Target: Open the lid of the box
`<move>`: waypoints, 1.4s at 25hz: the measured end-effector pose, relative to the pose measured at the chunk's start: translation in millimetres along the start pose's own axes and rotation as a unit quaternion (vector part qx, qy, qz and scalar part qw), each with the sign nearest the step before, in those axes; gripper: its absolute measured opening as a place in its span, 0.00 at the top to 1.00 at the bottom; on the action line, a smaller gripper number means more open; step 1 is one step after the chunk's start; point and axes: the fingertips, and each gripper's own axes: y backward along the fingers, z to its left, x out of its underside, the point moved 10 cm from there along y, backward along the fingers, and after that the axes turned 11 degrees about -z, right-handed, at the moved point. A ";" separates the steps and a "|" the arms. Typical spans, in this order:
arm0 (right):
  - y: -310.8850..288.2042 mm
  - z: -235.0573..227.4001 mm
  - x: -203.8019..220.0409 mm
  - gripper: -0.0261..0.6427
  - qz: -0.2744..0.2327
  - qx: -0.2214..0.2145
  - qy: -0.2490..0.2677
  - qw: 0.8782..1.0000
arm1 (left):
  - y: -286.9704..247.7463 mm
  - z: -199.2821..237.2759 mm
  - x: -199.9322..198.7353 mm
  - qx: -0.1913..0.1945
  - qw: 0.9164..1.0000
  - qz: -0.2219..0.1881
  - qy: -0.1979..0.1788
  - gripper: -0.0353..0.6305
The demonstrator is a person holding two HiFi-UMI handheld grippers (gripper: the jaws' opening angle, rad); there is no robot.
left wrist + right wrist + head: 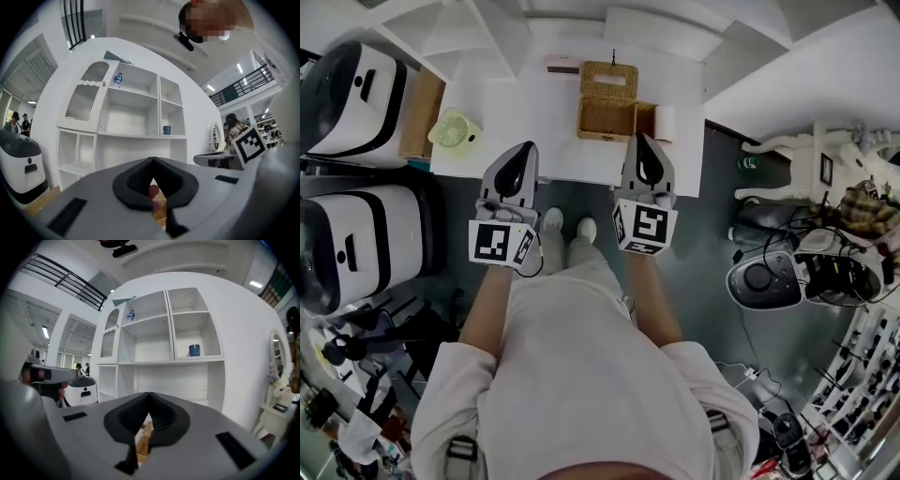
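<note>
- The right gripper (pixel 149 397) has its jaws drawn together with nothing between them; through the slit below the tips only a strip of woven wicker shows
- The left gripper (pixel 152 163) is likewise closed and empty, its tips meeting in a point
- Both grippers hang just short of the wicker box (pixel 607 120), over the near edge of the white table (pixel 534 103); the right one sits by the box's near right corner, the left one further off to the box's near left
- Neither gripper touches the box
- The box stands on the table's middle, with a slotted wicker lid (pixel 609 80) showing at its far side; from above the lid looks tipped up on its far edge, though whether it is fully open I cannot tell
- Right of the box, touching or just beside it, lies a white roll (pixel 665 122); well to the box's left stands a small green fan (pixel 455 128)
- Judged step: either the approach or a pause beside the box
- If the lid still needs lifting, the next move calls for parting the jaws, reaching the lid's free edge and swinging it back on its far hinge while the box stays put
</note>
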 end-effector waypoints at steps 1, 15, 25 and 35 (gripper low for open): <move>8.2 3.1 -2.6 0.96 -0.003 0.000 -0.003 1.000 | 6.7 -4.2 -1.1 0.004 1.000 0.001 0.000 0.95; 124.0 101.4 -35.7 0.96 -0.037 -0.006 0.004 0.999 | 118.8 -9.5 -44.6 0.046 0.997 -0.047 0.026 0.95; 174.9 139.3 -64.6 0.97 -0.056 -0.011 0.016 0.998 | 188.6 0.5 -69.8 0.041 0.995 -0.064 0.056 0.95; 178.3 121.9 -75.9 0.97 -0.063 -0.031 0.016 0.997 | 192.1 -26.6 -70.6 0.035 0.997 -0.042 0.049 0.95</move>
